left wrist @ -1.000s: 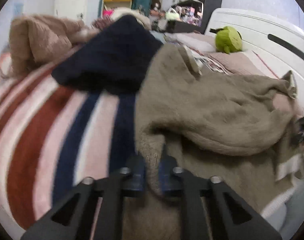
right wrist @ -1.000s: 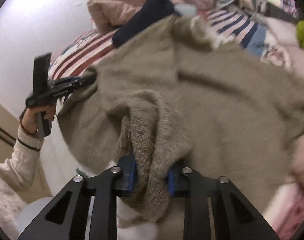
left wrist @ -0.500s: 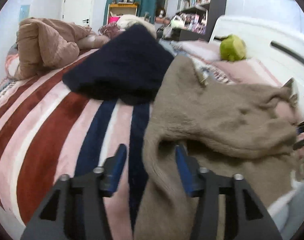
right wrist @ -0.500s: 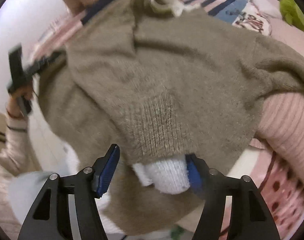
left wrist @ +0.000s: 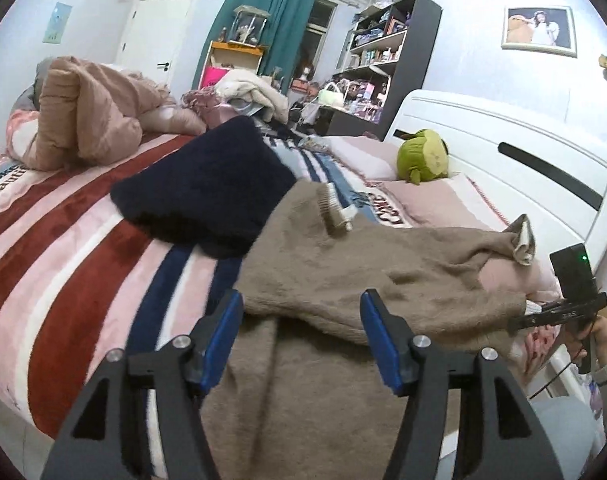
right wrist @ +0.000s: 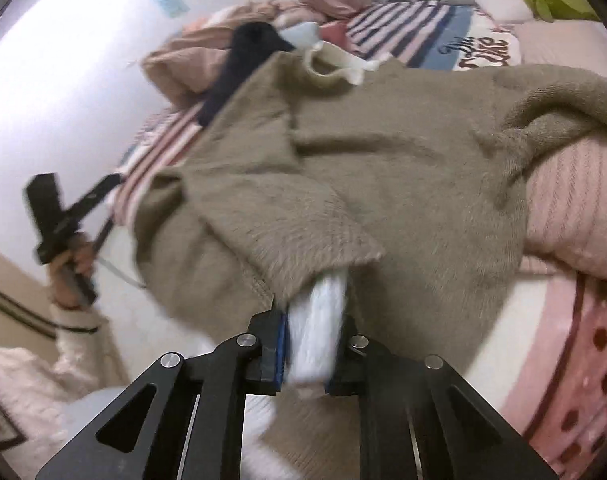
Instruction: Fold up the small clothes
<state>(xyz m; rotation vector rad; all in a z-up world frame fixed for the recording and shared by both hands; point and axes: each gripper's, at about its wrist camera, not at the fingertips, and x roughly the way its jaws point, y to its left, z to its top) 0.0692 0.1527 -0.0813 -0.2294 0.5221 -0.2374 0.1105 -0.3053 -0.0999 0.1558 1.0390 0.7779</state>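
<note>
Across the near half of the bed [left wrist: 43, 280] lies the taupe sweater [left wrist: 343, 280], spread over the striped blanket [left wrist: 83, 240] with one sleeve folded across its body. Left tongs [left wrist: 301, 332] are spread wide, hovering just above the sweater's near edge with nothing between the blue pads [left wrist: 223, 336]. Right tongs [right wrist: 311, 344] are pressed onto the white ribbed cuff [right wrist: 319, 320] at the end of that folded sleeve, pinching it, though that part is a bit blurry. Sweater's collar [right wrist: 331, 66] sits at the far end in the right wrist view, next to a navy garment [left wrist: 207, 192] lying on the stripes. Further back there's a rumpled pink-brown duvet [left wrist: 91, 116] on the far left, and a green plush toy [left wrist: 421, 156] on the pillows by the white headboard [left wrist: 503, 140]. A pink pillow [right wrist: 575, 208] lies to the right, touching the sweater.
</note>
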